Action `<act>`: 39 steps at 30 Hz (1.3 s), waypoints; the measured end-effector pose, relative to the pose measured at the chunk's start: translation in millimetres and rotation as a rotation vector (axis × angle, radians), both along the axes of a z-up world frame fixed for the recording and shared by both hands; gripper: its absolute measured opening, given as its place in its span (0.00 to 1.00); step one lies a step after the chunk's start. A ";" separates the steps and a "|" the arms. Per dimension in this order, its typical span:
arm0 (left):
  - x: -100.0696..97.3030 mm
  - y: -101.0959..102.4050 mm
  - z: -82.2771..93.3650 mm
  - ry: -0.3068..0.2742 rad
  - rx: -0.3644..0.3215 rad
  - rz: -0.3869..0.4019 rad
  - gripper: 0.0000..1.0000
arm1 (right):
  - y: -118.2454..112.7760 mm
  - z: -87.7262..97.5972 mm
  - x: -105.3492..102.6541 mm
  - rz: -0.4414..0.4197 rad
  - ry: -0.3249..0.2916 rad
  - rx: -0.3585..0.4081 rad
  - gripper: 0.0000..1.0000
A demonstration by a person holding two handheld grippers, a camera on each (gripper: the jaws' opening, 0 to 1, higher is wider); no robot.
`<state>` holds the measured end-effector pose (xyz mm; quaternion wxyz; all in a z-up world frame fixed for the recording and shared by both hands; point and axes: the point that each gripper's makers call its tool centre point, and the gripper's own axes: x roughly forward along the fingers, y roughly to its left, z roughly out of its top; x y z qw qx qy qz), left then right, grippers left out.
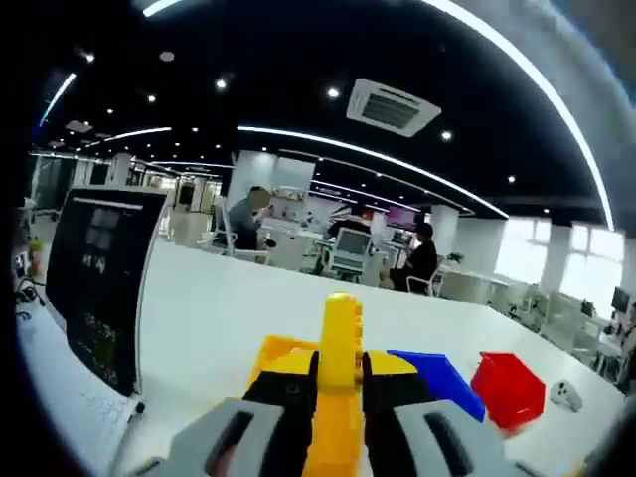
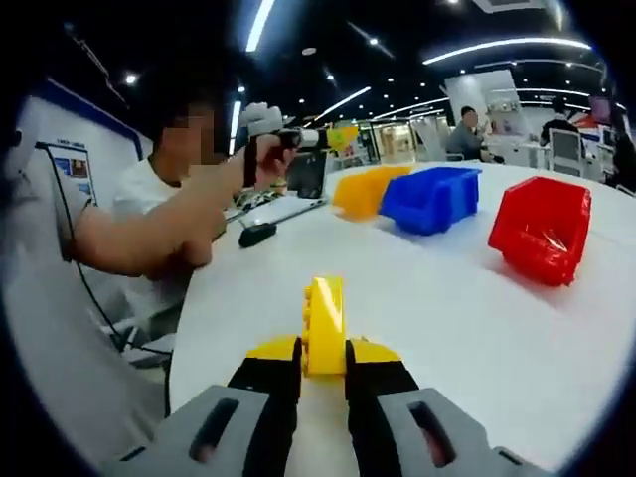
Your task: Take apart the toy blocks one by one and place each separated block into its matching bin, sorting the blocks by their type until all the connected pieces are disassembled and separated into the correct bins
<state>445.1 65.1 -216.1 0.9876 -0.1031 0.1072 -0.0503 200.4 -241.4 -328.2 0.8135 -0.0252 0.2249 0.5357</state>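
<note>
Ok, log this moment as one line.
left tongs: shut on yellow plastic toy block | right tongs: shut on yellow plastic block | yellow, blue, red bins: on white table

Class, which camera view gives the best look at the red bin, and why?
The right gripper view: the red bin sits large, its open inside visible. In the left gripper view the bin is smaller, near the edge.

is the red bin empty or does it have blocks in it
Empty as far as shown: in the right gripper view the red bin faces the camera with its open front, and the inside visible there is bare red. Its deepest corner is shadowed.
</note>
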 end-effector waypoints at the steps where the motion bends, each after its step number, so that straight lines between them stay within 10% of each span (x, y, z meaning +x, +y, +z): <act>1: 4.7 -2.4 -4.4 0.019 -0.009 -0.009 0.19 | -1.5 1.3 -0.8 -0.002 -0.007 -0.002 0.18; 11: 10.8 -14.6 -25.2 0.066 0.029 -0.013 0.21 | -8.1 -5.6 -0.1 -0.011 -0.017 -0.025 0.18; 14: 16.8 -3.2 -33.6 0.079 0.057 0.019 0.75 | -5.5 -6.4 -1.2 -0.004 -0.014 -0.020 0.18; 15: 15.7 0.1 -35.4 0.087 0.071 0.025 0.77 | -4.8 -6.8 -1.5 -0.002 -0.013 -0.020 0.18; 30: -19.3 -3.6 -14.4 0.017 0.045 -0.042 0.62 | 4.5 -5.5 4.8 0.008 -0.022 -0.041 0.18; 37: -52.0 -25.9 15.6 -0.110 0.078 -0.091 0.61 | 8.3 -2.7 12.2 0.005 -0.040 -0.059 0.18; 39: -72.2 -36.8 25.0 -0.166 0.046 -0.104 0.45 | 9.3 -1.0 13.3 0.003 -0.045 -0.053 0.18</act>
